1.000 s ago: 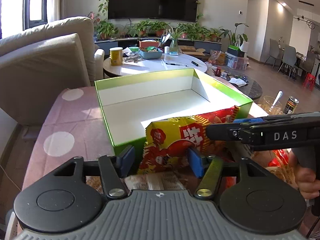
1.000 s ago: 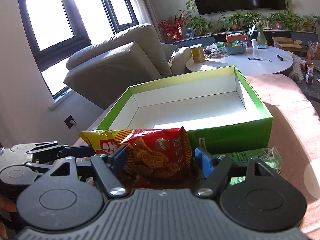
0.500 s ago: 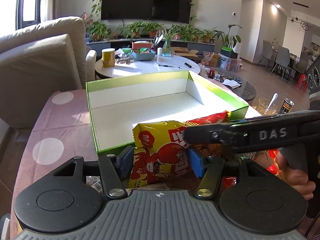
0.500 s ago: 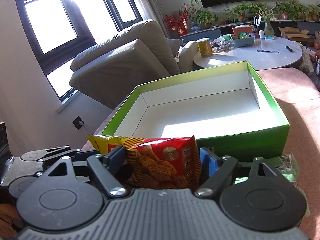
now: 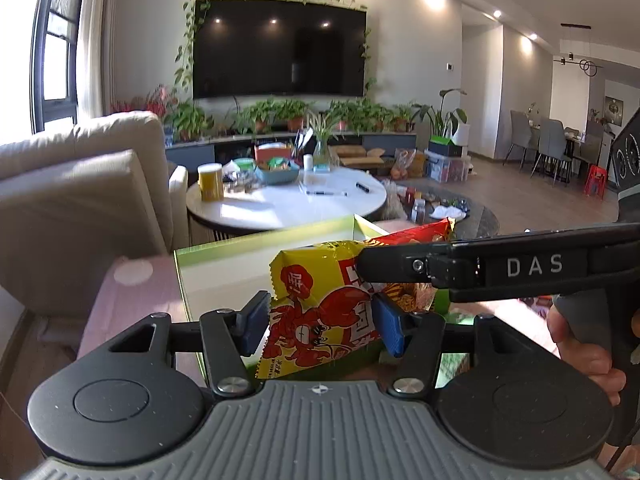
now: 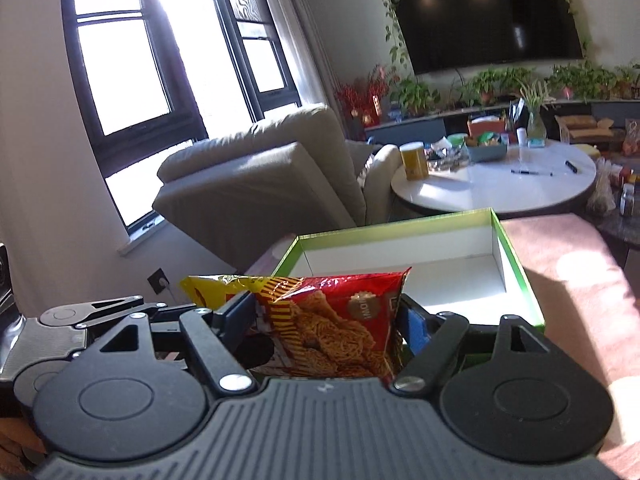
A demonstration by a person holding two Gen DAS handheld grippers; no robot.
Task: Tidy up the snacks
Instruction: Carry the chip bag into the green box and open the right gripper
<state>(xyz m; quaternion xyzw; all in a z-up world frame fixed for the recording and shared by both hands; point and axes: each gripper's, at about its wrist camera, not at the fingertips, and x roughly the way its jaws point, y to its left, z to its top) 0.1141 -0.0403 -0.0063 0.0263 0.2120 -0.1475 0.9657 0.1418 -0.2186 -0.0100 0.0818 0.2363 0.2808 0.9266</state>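
My left gripper (image 5: 320,320) is shut on a yellow snack bag (image 5: 316,292) printed with a red lobster, its blue pads pressing both sides. My right gripper (image 6: 326,320) is shut on a red bag of fried noodle snack (image 6: 340,320). Both bags hang side by side in the air, in front of the near edge of the open green box (image 6: 516,264) with its white inside. In the left wrist view the right gripper's black arm crosses from the right, and the red bag (image 5: 416,236) peeks out behind it. The yellow bag (image 6: 204,286) shows at the left of the right wrist view.
The box rests on a pink cloth with white dots (image 6: 568,264). A beige sofa (image 6: 260,176) stands to the left. Beyond is a round white table (image 5: 288,204) with a yellow can and small items. A hand (image 5: 580,344) grips the right handle.
Both grippers have risen with their bags, lifting them off the table. The green box now sits lower and smaller in both views.
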